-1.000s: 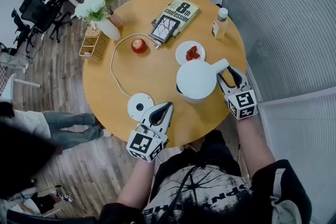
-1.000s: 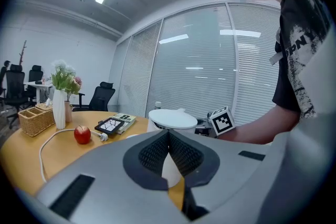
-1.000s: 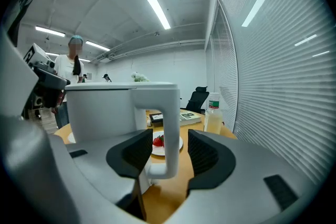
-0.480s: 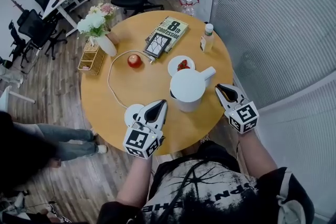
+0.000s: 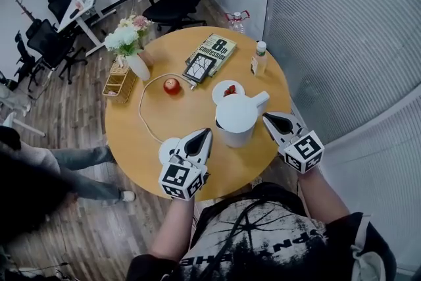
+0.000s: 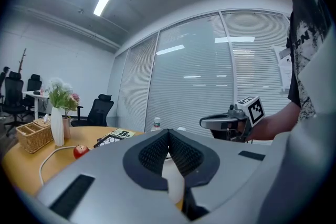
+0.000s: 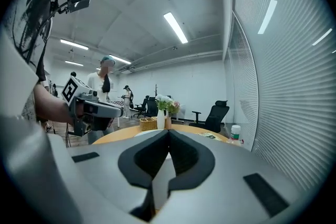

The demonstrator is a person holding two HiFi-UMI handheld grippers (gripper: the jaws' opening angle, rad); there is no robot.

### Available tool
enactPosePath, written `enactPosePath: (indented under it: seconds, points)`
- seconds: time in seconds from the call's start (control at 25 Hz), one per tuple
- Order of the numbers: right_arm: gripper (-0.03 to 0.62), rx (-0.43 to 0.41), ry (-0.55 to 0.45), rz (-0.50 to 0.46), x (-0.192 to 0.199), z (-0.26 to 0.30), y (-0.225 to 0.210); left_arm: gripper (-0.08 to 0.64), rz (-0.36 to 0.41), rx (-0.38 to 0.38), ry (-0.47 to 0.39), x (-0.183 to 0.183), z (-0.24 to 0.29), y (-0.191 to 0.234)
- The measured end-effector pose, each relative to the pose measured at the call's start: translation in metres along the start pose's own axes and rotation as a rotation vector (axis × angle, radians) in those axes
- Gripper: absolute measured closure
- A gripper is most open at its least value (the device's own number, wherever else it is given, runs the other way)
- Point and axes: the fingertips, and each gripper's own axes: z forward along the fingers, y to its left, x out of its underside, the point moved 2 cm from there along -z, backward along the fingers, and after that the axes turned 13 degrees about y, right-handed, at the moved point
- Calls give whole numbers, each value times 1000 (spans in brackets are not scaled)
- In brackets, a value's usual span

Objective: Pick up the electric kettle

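The white electric kettle [image 5: 235, 118] stands on the round wooden table [image 5: 197, 108], its handle [image 5: 261, 101] pointing to the far right. Its round white base [image 5: 170, 149] lies to its left with a cord [image 5: 146, 108] running off. My right gripper [image 5: 265, 116] hangs just right of the kettle, apart from the handle. Its jaws have just been closing and are shut with nothing between them [image 7: 169, 131]. My left gripper [image 5: 205, 133] hovers over the base's right edge, left of the kettle, shut and empty [image 6: 169, 131].
On the far half of the table are a book [image 5: 215, 48], a tablet [image 5: 200, 66], an apple [image 5: 172, 85], a plate of strawberries [image 5: 228, 91], a bottle [image 5: 258, 58], a flower vase [image 5: 137, 62] and a basket [image 5: 120, 82]. A blind-covered glass wall [image 5: 342, 36] runs along the right. A person's legs [image 5: 79, 161] are at the left.
The right gripper, open around the kettle handle a second ago, has come off it, shut and risen to the kettle's right. The left gripper has risen a little.
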Motion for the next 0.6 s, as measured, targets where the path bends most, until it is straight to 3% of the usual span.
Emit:
enactPosePath:
  seconds: [0.6]
  points:
    - [572,-2,-5,-38,-8,-1,0,560,8,-5,-19,-5,5,0]
